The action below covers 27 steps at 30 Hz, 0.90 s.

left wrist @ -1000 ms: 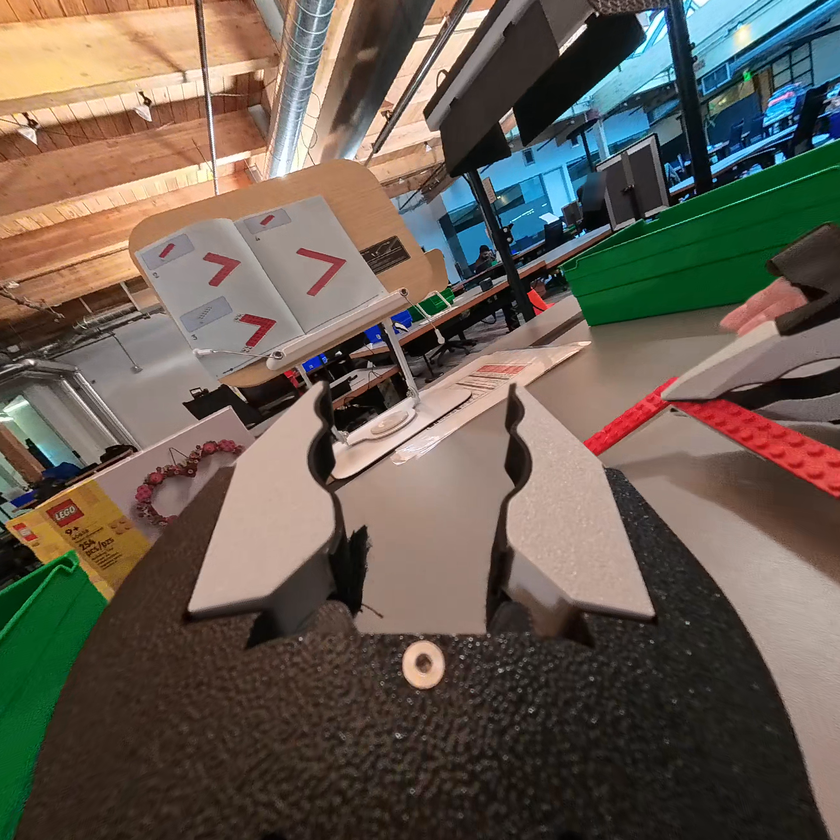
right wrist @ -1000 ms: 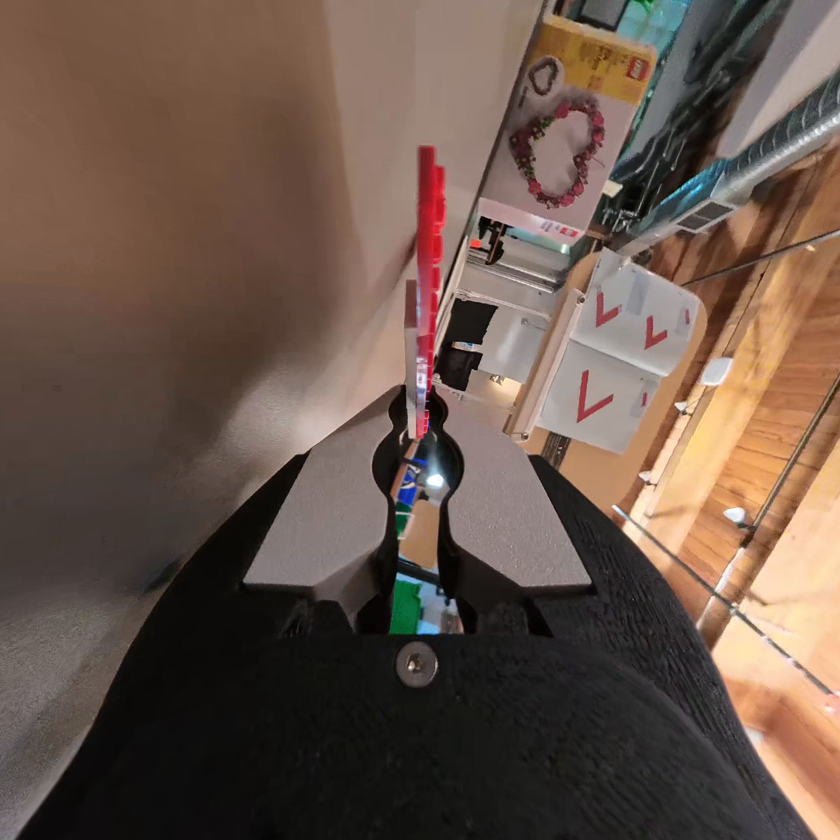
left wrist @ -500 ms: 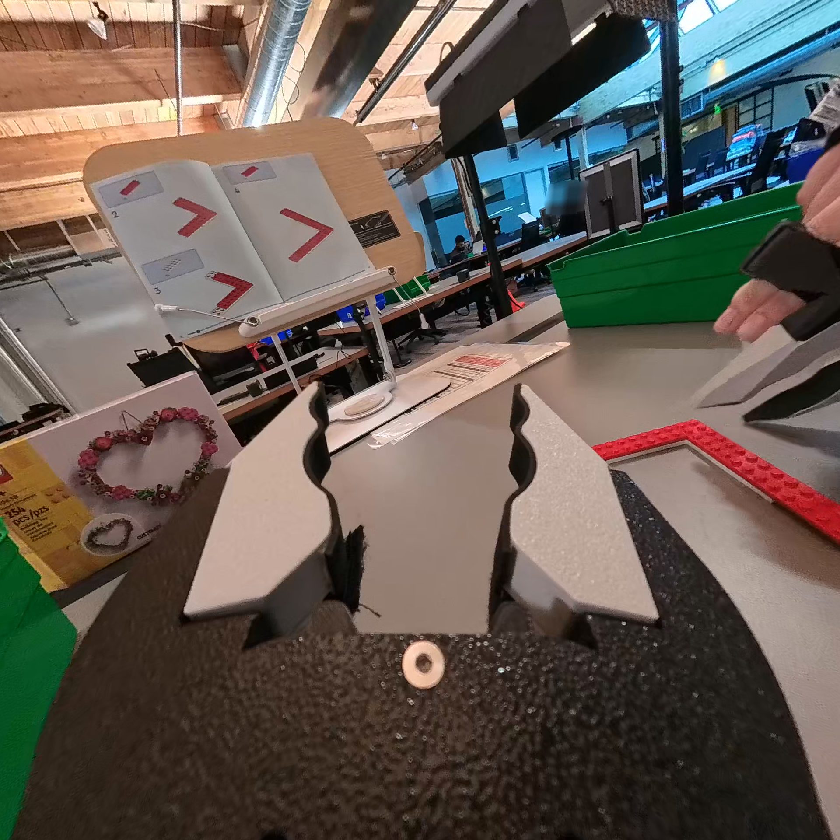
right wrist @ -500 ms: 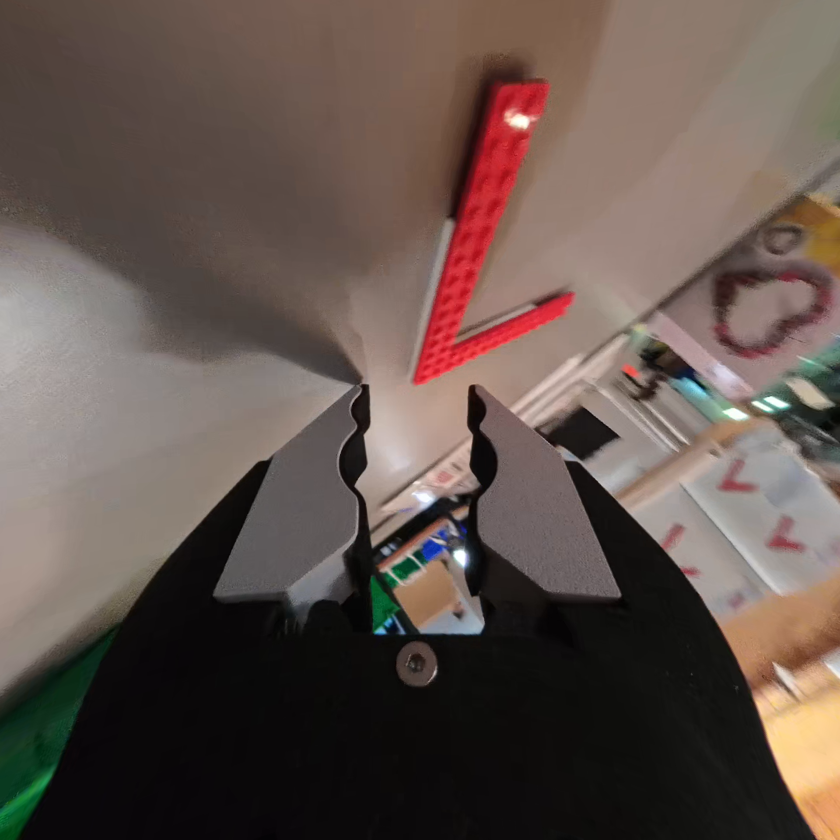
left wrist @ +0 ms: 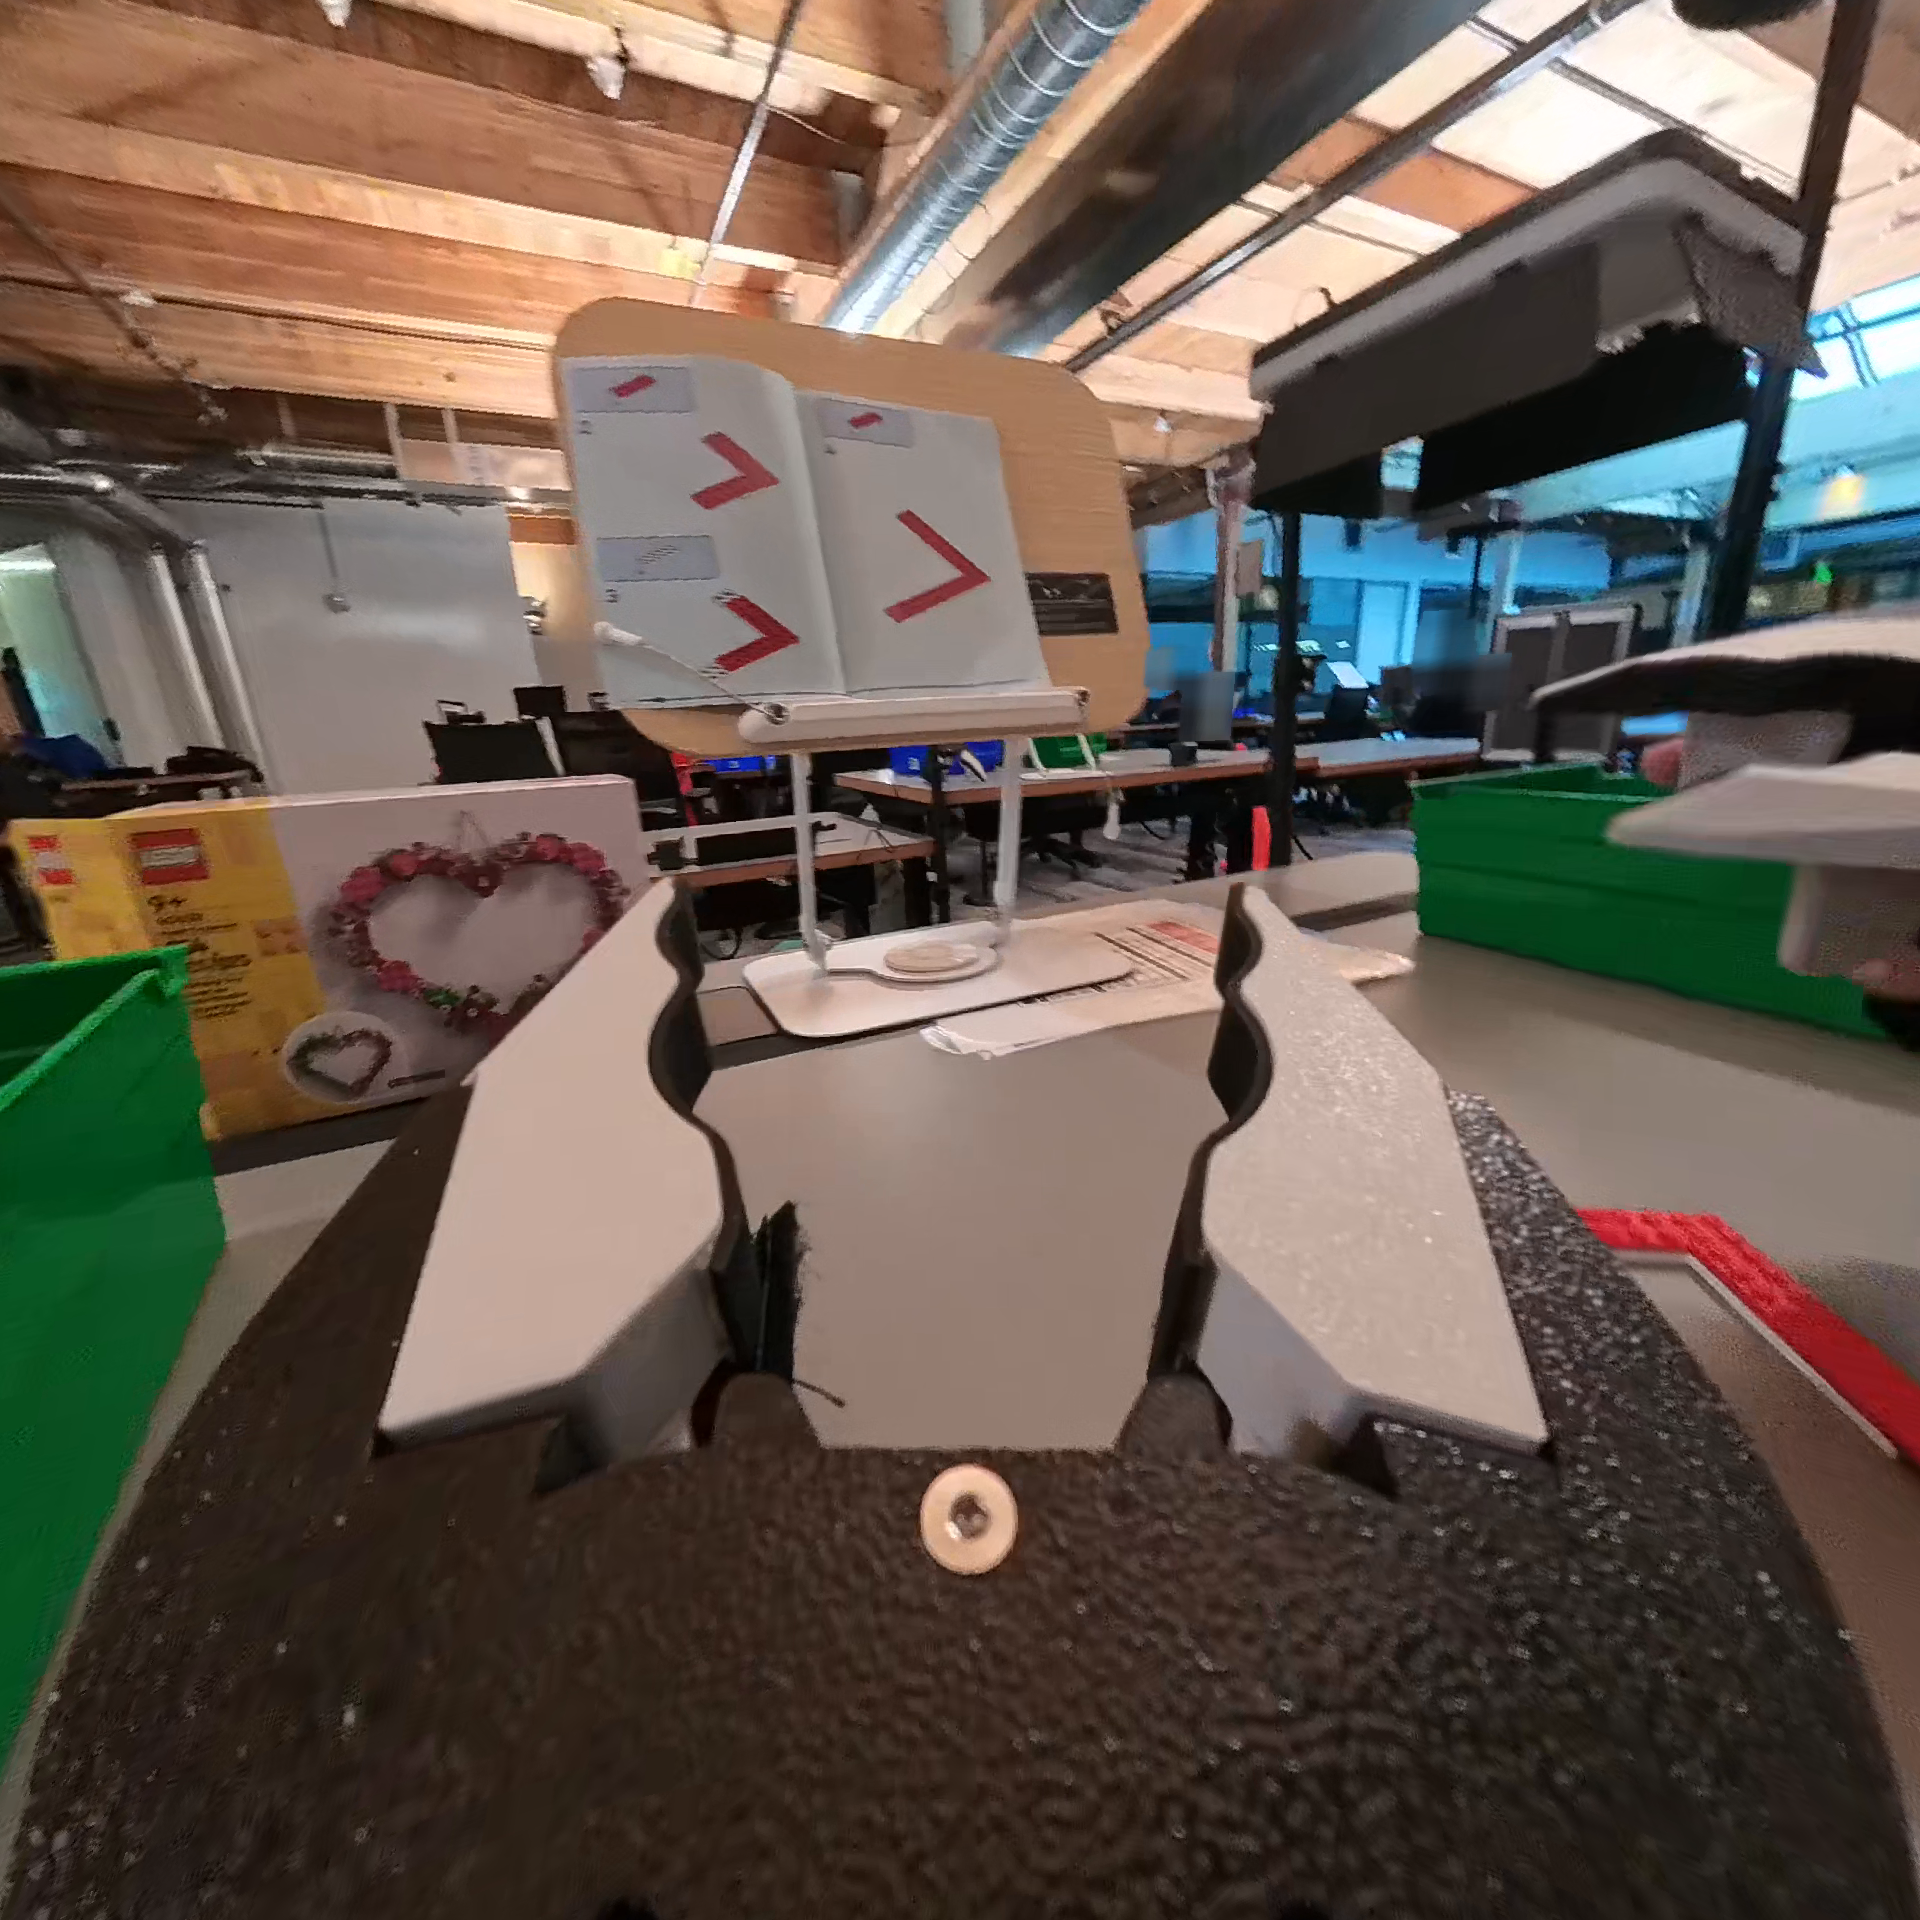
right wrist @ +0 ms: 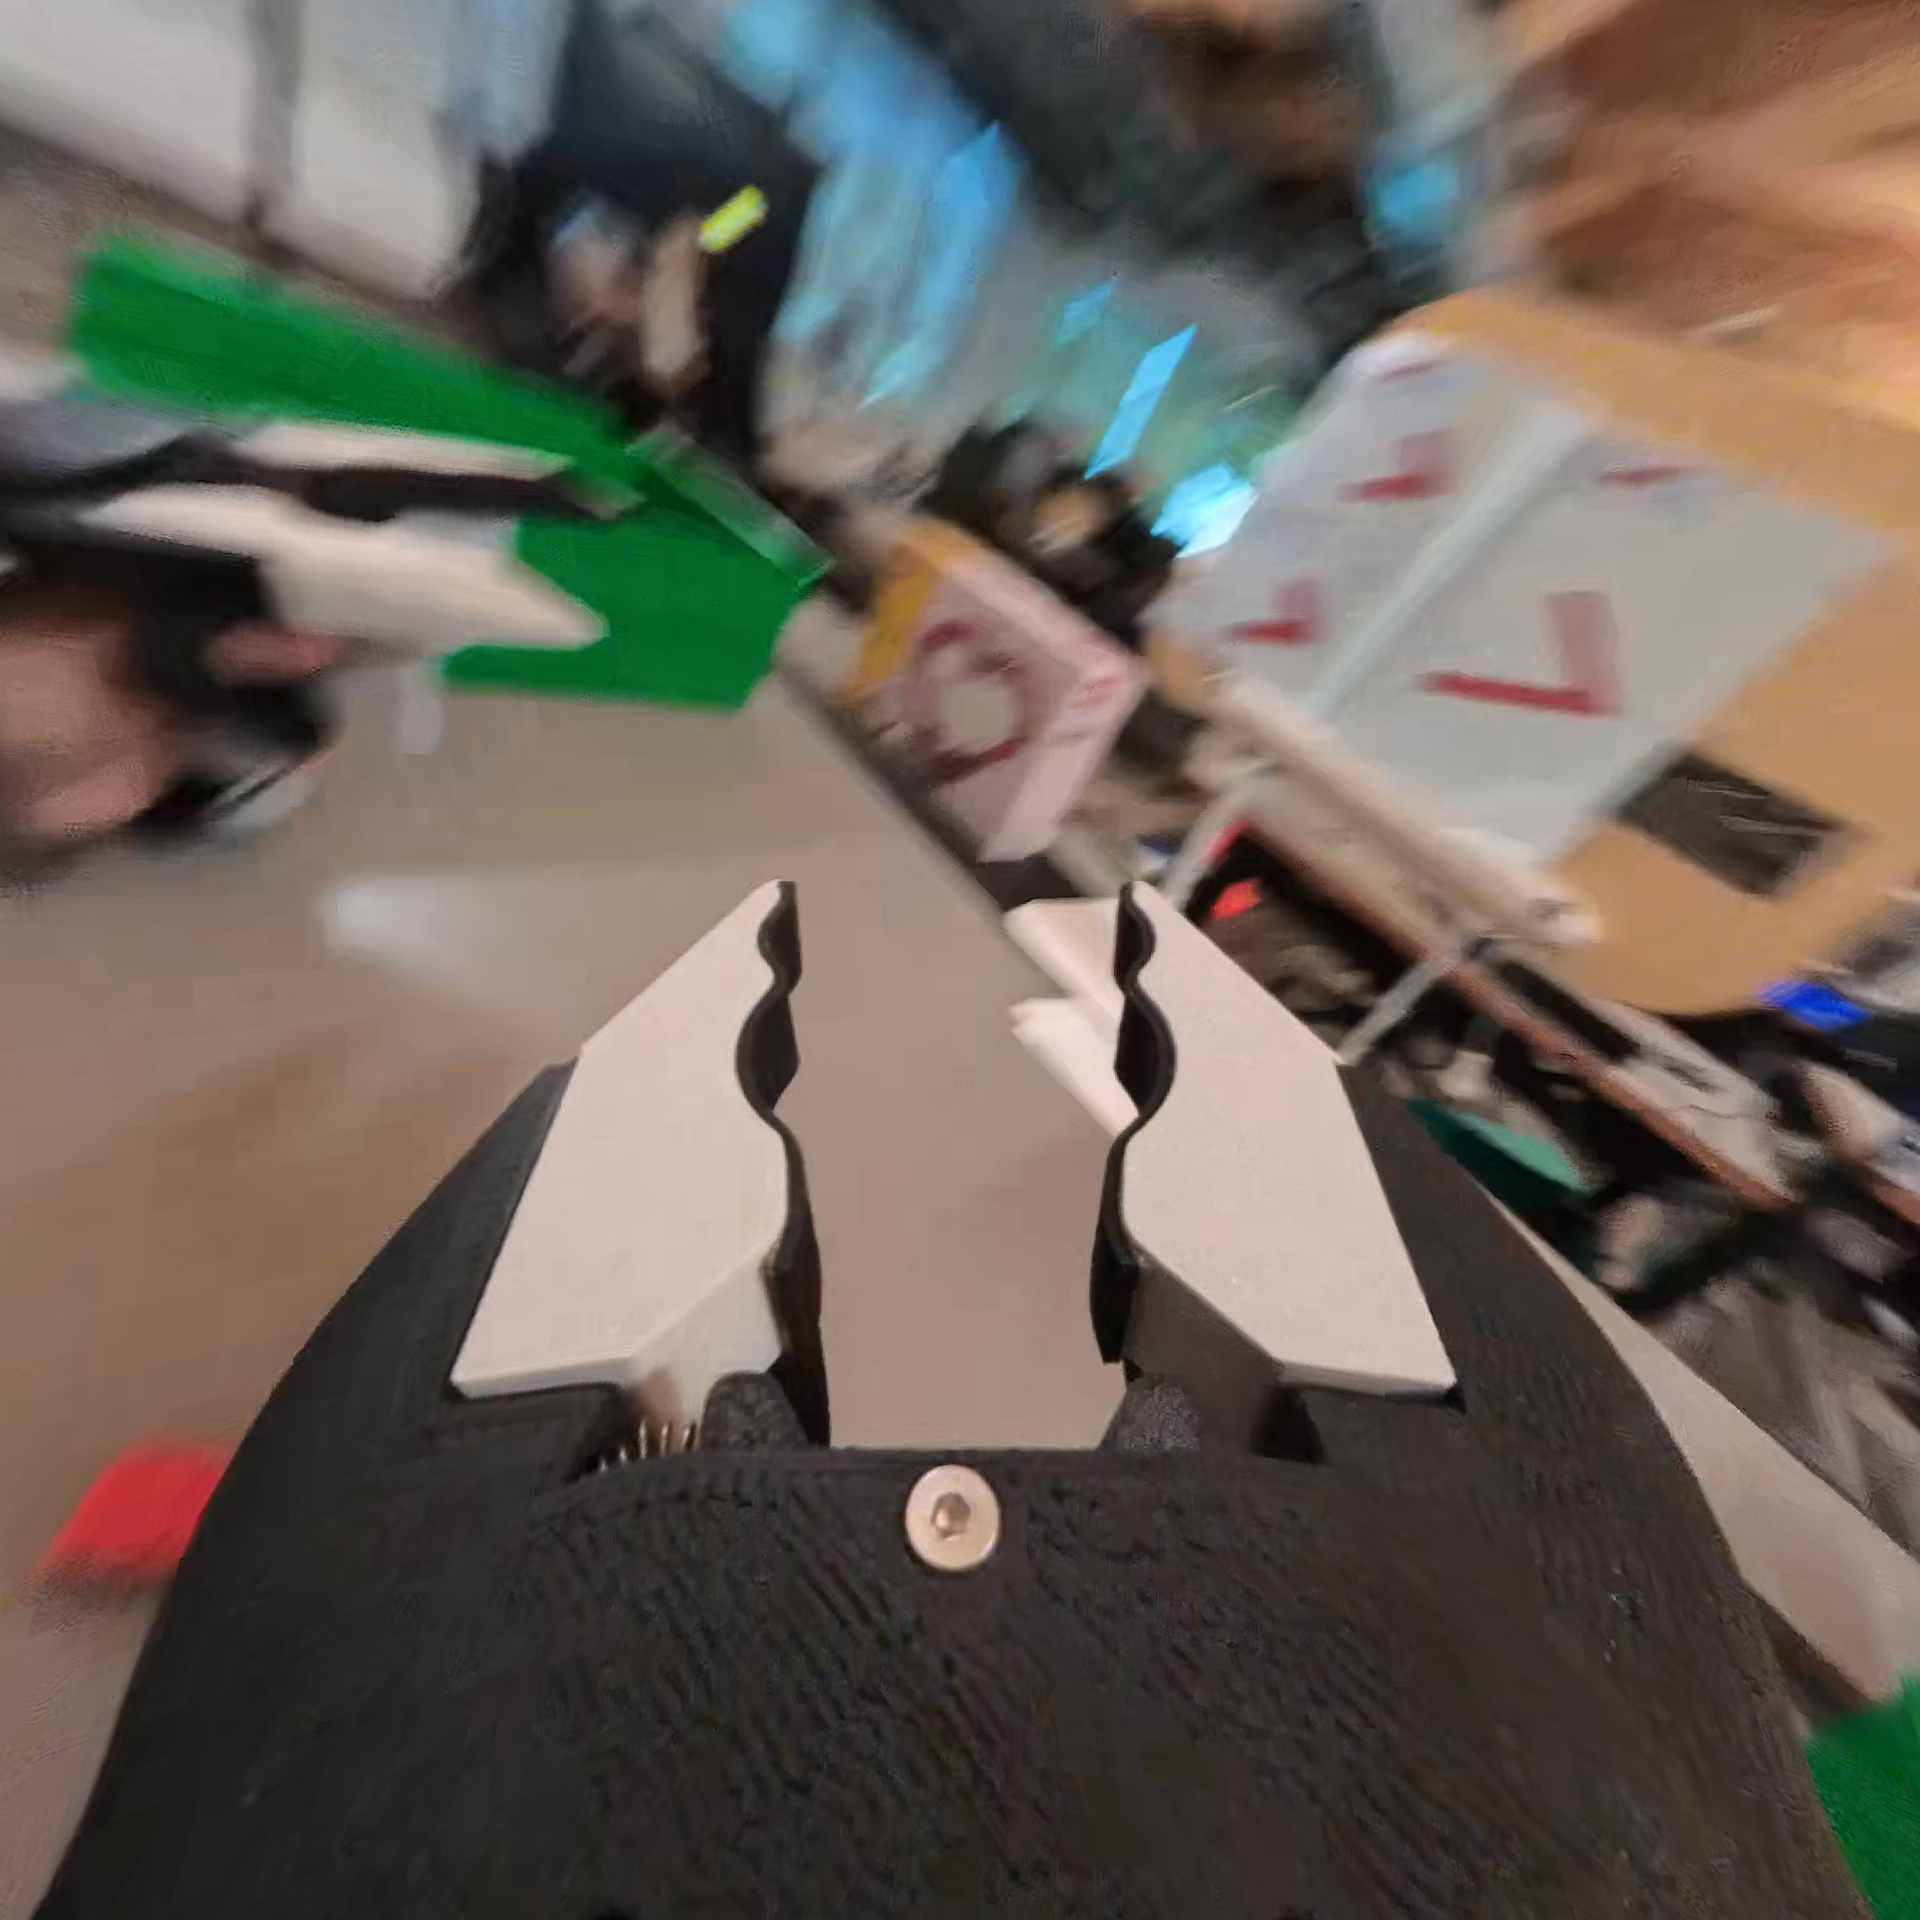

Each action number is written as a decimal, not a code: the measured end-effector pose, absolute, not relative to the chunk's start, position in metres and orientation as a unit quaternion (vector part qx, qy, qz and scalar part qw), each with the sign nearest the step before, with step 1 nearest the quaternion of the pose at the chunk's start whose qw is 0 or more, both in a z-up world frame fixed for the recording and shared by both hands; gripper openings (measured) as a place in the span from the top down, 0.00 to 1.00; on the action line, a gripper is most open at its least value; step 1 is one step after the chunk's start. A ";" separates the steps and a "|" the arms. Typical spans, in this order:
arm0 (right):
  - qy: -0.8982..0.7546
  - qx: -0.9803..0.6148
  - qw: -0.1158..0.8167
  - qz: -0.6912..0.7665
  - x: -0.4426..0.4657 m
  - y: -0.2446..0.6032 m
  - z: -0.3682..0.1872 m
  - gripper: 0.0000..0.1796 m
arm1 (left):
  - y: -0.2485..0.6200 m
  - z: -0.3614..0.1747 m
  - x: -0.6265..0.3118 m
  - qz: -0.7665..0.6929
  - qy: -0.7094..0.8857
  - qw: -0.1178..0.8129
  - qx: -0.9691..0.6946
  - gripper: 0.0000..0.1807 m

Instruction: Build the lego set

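My left gripper [left wrist: 961, 997] sits low over the grey desk [left wrist: 966, 1195], jaws spread wide, nothing between them. My right gripper [right wrist: 956, 997] is also parted, a narrower gap, and empty; its view is heavily motion-blurred.

The red lego piece [left wrist: 1756, 1299], a V-shaped plate assembly, lies flat on the desk just right of my left gripper, with no gripper touching it. In the right wrist view a red smear [right wrist: 135, 1507] at the lower left edge is probably the same piece; too blurred to say.

At the desk's far edge, a wooden book stand [left wrist: 1070, 520] on a white base holds the open instruction booklet [left wrist: 800, 540], pages showing red V shapes. A clear bag with paper [left wrist: 1122, 977] lies beside the base. The lego box [left wrist: 343, 935], heart wreath on its front, stands toward the far left corner. A green bin [left wrist: 94, 1247] is at the left edge, and another green bin [left wrist: 1621, 883] at the far right.

In the left wrist view my right gripper shows at the right edge, above the desk.
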State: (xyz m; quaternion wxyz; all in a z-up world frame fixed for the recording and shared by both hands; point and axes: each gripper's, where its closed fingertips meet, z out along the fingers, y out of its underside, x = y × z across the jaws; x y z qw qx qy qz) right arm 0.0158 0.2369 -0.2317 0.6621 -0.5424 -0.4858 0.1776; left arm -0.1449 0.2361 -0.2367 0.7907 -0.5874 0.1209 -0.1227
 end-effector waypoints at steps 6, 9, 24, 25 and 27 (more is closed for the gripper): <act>-0.262 -0.549 0.791 0.054 0.071 0.290 -0.228 0.93 | 0.230 -0.222 -0.179 -0.088 0.045 0.824 -0.557 0.60; -0.250 -0.553 0.793 0.039 0.077 0.295 -0.241 1.00 | 0.230 -0.224 -0.179 -0.078 0.049 0.825 -0.558 0.71; -0.252 -0.535 0.804 0.054 0.074 0.352 -0.237 1.00 | 0.322 -0.235 -0.164 0.020 0.060 0.809 -0.584 1.00; -0.250 -0.536 0.805 0.053 0.074 0.360 -0.237 1.00 | 0.334 -0.234 -0.163 0.022 0.056 0.810 -0.584 1.00; -0.245 -0.537 0.805 0.053 0.073 0.376 -0.237 1.00 | 0.357 -0.233 -0.160 0.014 0.050 0.812 -0.581 1.00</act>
